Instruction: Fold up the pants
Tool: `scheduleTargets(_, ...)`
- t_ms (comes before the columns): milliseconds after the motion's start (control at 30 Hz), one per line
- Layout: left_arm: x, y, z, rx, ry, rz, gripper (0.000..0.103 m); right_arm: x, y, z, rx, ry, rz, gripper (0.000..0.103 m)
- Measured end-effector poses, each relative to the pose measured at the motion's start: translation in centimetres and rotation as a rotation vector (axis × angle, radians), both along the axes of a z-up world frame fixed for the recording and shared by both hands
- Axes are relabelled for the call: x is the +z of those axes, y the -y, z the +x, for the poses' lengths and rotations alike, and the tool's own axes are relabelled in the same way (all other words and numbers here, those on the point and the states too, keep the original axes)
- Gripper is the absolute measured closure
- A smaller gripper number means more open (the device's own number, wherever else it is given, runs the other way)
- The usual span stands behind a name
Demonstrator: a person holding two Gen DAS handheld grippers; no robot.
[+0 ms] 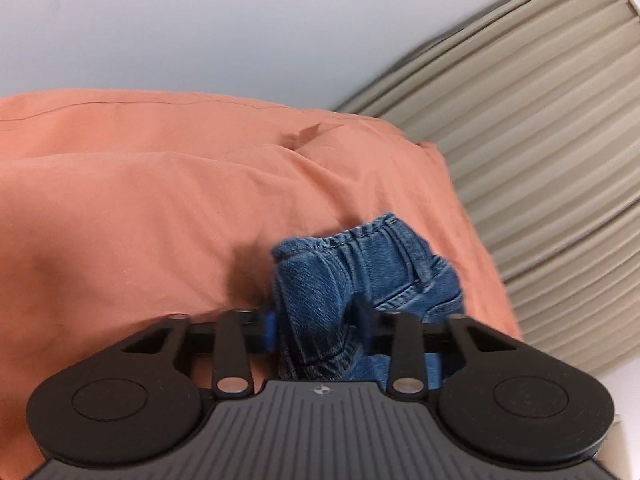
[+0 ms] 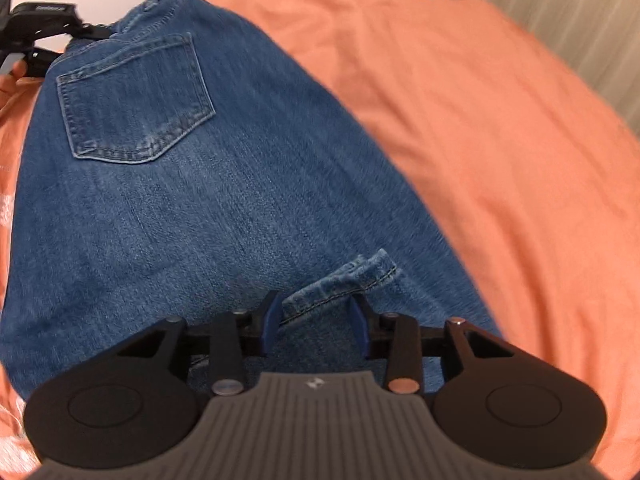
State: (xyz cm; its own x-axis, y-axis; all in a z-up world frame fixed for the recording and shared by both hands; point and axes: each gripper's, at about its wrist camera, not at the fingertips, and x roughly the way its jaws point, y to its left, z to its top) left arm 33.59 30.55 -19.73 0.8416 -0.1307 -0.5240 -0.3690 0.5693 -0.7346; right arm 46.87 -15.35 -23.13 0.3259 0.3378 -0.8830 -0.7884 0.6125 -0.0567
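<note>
Blue jeans (image 2: 192, 200) lie spread on a bed's orange cover (image 2: 500, 140), back pocket (image 2: 136, 104) at ten o'clock in the right wrist view. At far left, the left claw (image 1: 316, 320) is closed on a bunched wad of denim at the waistband end. To the right, the right claw (image 2: 316, 320) stands part open, a hem (image 2: 344, 280) lying loose between its blue pads. The fold looks to be under way; next the right claw likely must close on that hem.

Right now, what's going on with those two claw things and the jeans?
Left gripper jaws clamped on bunched waistband. Right gripper jaws open around a hem. Jeans flat on orange sheet, pocket up. Nothing in the way.
</note>
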Motion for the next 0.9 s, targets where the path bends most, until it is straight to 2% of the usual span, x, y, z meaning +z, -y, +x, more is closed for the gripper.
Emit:
scheduleTargets(33,0.3,-0.1,0.0,-0.019,0.008,0.009,0.08,-0.4,0.0,0.3,-0.024,-0.03,0.009,0.069)
scheduleTargets(100,1.3,0.0,0.2,-0.053,0.02,0.052,0.083,-1.0,-0.1,0.9,-0.062,-0.069,0.023,0.068)
scheduleTargets(267,5.1,1.5,0.4,-0.093,0.035,0.154,0.085,-0.9,-0.9,0.6,-0.066,-0.05,-0.013,0.066)
scheduleTargets(467,11.6,5.7,1.2,-0.159,0.063,0.32,0.086,2.4,0.6,-1.0,-0.107,0.003,0.037,0.068)
scheduleTargets(700,20.3,15.7,1.1,-0.265,0.161,0.527,0.086,7.0,6.5,-5.0,-0.179,0.026,0.104,0.067)
scheduleTargets(800,23.1,22.0,0.9,-0.327,0.19,0.669,0.086,8.5,9.6,-6.7,-0.208,0.036,0.139,0.067)
scheduleTargets(900,24.6,29.1,0.7,-0.404,0.198,0.829,0.086,9.4,13.1,-8.7,-0.259,0.048,0.171,0.067)
